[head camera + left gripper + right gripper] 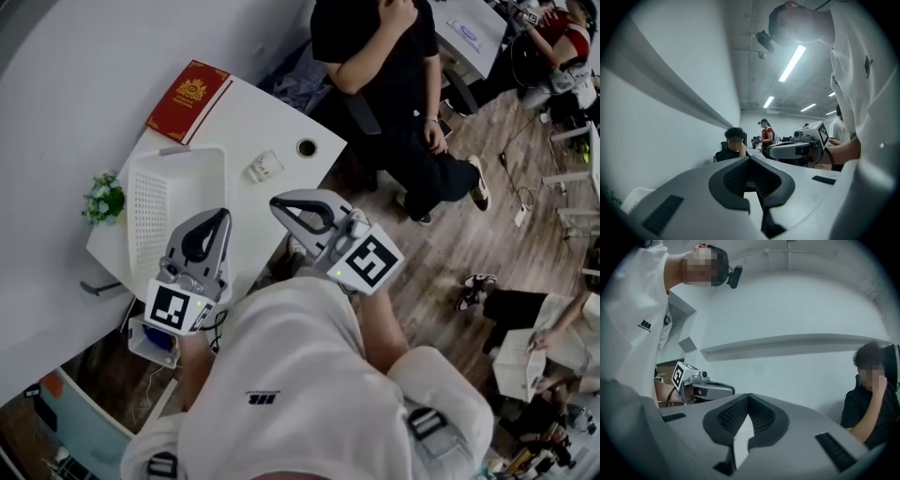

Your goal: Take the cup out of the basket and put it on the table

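White shirt, white table with basket, cup beside it, wooden floor

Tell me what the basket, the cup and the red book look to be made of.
Basket: white moulded plastic with a matte look; one wall shows rows of small holes.
Cup: probably clear plastic or glass, as the table seems to show through it; too small to settle.
Book: red hard cover with a gold stamped emblem, likely cloth or imitation leather.
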A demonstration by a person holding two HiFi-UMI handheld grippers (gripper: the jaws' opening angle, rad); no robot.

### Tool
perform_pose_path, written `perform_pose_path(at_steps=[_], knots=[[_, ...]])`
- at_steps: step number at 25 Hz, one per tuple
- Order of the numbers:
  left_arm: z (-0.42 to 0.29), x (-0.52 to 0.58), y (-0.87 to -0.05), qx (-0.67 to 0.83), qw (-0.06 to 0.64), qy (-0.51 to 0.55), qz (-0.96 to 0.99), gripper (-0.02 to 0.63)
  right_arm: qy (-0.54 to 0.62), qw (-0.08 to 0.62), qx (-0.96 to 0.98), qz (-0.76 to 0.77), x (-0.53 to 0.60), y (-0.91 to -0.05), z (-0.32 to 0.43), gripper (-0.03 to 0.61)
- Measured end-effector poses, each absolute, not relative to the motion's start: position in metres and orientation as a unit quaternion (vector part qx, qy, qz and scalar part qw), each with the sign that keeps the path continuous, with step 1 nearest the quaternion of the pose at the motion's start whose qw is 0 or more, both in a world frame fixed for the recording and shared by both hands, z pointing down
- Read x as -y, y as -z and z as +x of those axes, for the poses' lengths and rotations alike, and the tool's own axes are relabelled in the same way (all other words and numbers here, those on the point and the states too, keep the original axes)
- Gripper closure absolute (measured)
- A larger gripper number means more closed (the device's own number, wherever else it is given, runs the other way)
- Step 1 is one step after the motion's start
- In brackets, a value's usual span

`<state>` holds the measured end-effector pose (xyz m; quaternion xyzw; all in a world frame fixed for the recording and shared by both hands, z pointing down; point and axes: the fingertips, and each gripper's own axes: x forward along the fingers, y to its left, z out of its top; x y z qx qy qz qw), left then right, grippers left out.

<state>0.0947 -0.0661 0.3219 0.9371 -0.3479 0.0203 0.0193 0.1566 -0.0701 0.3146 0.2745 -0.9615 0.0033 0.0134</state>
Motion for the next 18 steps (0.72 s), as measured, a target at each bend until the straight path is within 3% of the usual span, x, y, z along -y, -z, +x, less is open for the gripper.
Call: perform_pose_path(at_steps=[18], knots=[[0.070,0.038,-0.309,0.370,0.010,-0.007,0.929,0.604,0.025,0.022,0.970,0.241,0.045,-0.300,0.126,0.566]])
